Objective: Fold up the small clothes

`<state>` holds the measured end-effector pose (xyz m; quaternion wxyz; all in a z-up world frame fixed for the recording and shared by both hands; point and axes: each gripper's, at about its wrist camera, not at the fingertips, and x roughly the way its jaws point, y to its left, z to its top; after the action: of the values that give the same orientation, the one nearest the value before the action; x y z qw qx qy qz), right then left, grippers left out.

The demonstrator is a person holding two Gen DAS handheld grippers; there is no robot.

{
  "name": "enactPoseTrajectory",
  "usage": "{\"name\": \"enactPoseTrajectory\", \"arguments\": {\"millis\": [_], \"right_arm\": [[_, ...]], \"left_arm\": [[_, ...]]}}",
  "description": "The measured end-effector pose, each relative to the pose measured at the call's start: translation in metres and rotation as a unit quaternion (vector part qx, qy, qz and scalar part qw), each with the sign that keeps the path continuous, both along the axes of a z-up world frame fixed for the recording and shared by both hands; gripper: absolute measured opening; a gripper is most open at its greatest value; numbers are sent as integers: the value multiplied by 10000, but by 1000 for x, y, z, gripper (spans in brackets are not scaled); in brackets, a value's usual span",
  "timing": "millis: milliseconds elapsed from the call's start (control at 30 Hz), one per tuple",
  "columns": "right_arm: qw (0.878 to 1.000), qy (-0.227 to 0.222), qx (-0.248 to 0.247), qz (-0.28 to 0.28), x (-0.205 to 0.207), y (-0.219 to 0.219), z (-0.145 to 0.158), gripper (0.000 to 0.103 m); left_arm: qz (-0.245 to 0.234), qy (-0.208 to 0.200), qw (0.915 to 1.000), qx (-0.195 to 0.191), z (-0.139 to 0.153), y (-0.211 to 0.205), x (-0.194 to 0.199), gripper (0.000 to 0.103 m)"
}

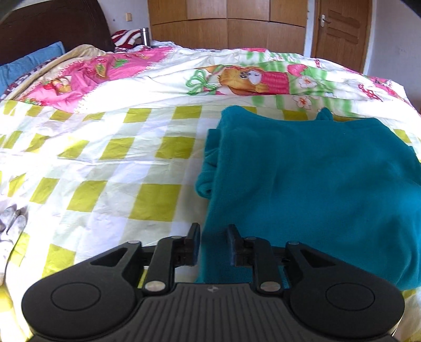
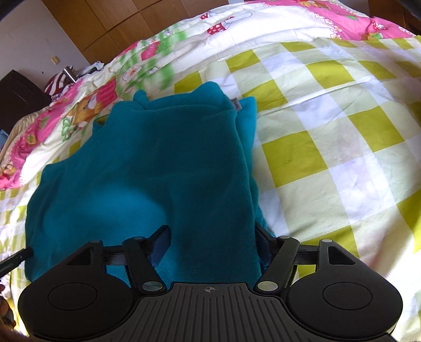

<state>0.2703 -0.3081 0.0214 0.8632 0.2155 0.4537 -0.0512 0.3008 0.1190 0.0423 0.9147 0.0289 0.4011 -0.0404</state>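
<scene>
A teal fleece garment (image 1: 302, 184) lies folded on the checked bedspread (image 1: 118, 157), its long left edge running toward me. My left gripper (image 1: 214, 236) sits at the near left corner, its fingers narrowed with the teal edge filling the gap between them. In the right wrist view the same garment (image 2: 144, 163) spreads ahead, with a small white label (image 2: 236, 103) at its far corner. My right gripper (image 2: 211, 236) stands wide open astride the near right edge, and fabric hides part of its right finger. The left gripper's black tip (image 2: 18, 259) touches the garment's left corner.
A pink and white cartoon quilt (image 1: 236, 76) is bunched along the far side of the bed. Blue pillow (image 1: 29, 64) and dark headboard (image 1: 52, 26) are at far left, wooden wardrobe (image 1: 226, 23) and door (image 1: 339, 29) behind. A grey-white cloth (image 1: 10, 223) lies at the left edge.
</scene>
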Motion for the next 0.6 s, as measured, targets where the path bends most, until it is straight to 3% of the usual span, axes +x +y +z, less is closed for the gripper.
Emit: {"name": "enactPoseTrajectory", "arguments": {"millis": [67,133,267,300,333,367,400,600], "right_arm": [[9997,90,-156,137,-1,5,-3,70],[9995,244,-74,191,1,6,-12,71],[9996,108,-233,121,2,12,-22,70],[9998,46,-191,87,1,12,-21,67],[9999,14,-137,92,0,12,-21,53],[9999,-6,13,110,-3,10,-20,31],[9995,-1,269,133,-4,7,-20,24],[9988,-132,404,255,-26,0,-15,15]], "left_arm": [[113,27,9999,-67,-4,8,3,57],[51,203,9997,-155,-14,10,10,57],[-273,217,9986,-389,-24,2,16,53],[-319,275,9979,-495,-25,1,17,47],[-359,334,9970,-594,-26,0,16,40],[-411,411,9955,-748,-27,0,15,31],[-410,431,9948,-832,-27,0,13,30],[-512,431,9934,-936,-24,7,-11,24]]}}
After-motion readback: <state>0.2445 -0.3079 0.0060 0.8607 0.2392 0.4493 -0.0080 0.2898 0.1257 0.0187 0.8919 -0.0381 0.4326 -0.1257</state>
